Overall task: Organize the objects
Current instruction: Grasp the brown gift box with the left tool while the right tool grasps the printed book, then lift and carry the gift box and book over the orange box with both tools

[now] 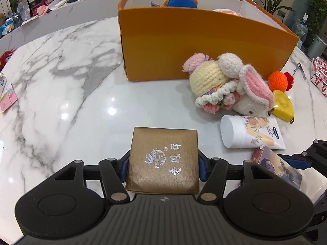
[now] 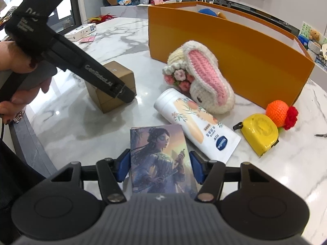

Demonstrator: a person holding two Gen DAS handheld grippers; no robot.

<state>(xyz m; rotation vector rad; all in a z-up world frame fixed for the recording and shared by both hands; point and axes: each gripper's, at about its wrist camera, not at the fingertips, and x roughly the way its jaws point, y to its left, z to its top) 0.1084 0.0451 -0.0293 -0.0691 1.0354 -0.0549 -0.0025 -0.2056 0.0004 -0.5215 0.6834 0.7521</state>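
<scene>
**Two grippers, one box and one card on the marble**

On the marble table (image 1: 61, 77), the left gripper (image 1: 162, 164) has its blue pads against both sides of a brown gift box (image 1: 162, 161) stamped with silver Chinese characters and a round emblem, so it pinches the box at six o'clock in its view. At twelve o'clock stands the orange storage box (image 1: 204, 45). At three o'clock lie a crocheted bunny (image 1: 253, 94), a white tube (image 1: 251, 132) and a yellow tape measure (image 1: 283, 106).

In the right wrist view, "GenRobot.AI" reads along the left gripper's body at nine o'clock. The right gripper (image 2: 160, 166) straddles an illustrated card (image 2: 161, 159) at six o'clock; whether its pads press the card cannot be told. The tube's label reads "Vaseline". An orange crocheted ball (image 2: 277, 110) sits at three o'clock.
</scene>
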